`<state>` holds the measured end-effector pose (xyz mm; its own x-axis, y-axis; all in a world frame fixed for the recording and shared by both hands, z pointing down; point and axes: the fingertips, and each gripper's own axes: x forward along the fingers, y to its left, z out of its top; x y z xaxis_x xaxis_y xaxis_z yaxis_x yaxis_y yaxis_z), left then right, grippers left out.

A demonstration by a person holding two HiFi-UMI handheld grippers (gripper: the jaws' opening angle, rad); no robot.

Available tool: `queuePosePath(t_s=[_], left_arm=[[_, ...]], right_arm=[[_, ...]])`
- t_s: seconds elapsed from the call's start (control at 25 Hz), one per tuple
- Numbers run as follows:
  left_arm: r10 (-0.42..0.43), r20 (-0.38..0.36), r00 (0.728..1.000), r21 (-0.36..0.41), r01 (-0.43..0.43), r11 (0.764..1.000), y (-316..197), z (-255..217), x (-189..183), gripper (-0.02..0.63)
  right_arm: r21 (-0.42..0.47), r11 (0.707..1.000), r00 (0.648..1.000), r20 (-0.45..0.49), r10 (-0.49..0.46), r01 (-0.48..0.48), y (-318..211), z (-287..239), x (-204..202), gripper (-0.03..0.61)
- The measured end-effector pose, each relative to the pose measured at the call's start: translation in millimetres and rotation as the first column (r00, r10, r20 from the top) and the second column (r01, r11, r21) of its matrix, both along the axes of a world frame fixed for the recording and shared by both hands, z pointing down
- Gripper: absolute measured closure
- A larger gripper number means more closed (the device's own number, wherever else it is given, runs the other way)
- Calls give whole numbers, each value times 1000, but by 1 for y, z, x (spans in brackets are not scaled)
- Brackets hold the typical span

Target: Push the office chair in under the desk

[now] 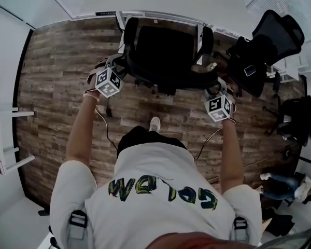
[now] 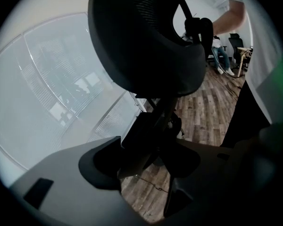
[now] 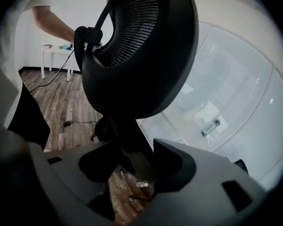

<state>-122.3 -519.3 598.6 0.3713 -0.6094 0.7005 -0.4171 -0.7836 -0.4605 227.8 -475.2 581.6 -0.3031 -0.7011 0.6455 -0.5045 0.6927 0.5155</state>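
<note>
Wood floor [image 1: 57,61] is running to a white desk [image 1: 160,4] at the far side. The chair [image 1: 166,51] is standing right at the desk's near edge, its back facing the person. The left gripper [image 1: 118,70] is clamping the back's left side and the right gripper [image 1: 213,90] its right side, jaws fairly wide. A second chair [image 1: 259,56] is sitting at the right.

Place: an office.
Furniture: black office chair [image 1: 166,51] at a long white desk [image 1: 145,1]; more chairs [image 1: 272,40] alongside.
Walls: glass partitions [image 2: 52,79], slatted blinds behind.
Floor: wood planks [image 1: 57,71].
</note>
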Motion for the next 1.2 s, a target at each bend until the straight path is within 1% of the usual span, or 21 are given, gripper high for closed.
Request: queuePosePath(t_s=[0.52, 0.84, 1.2], left_arm=[[8, -5, 1000, 12, -8, 1000, -88, -4, 13, 350], [21, -15, 1000, 25, -21, 999, -141, -4, 21, 350], [26, -18, 1000, 30, -25, 999, -201, -4, 25, 350]], right_arm=[[-6, 1000, 1000, -15, 7, -8, -88, -2, 12, 356], [5, 1000, 1000, 8, 11, -11, -140, -1, 19, 354], [-5, 1000, 1000, -1, 19, -19, -200, -1, 23, 354]])
